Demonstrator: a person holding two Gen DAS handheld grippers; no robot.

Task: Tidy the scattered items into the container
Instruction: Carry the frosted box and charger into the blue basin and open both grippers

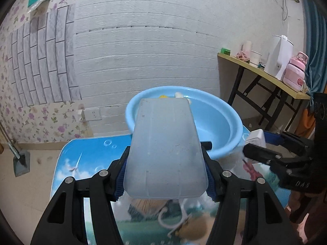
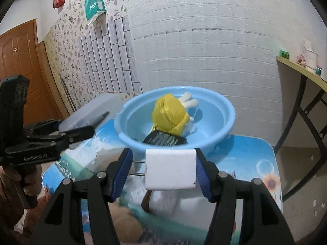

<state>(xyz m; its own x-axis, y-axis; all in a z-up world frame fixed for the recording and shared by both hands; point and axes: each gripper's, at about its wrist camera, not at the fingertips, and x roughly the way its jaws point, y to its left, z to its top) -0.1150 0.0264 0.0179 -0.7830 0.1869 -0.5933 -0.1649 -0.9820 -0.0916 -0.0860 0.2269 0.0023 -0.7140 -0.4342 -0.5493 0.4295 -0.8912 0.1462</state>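
From the left wrist, the left hand-held gripper (image 1: 165, 175) clamps a translucent box (image 1: 165, 149) before the blue basin (image 1: 220, 122), and from the right wrist the right hand-held gripper (image 2: 163, 171) grips a white charger (image 2: 170, 169) (prongs leftward) just short of the basin's rim above the worktop (image 2: 251, 153).
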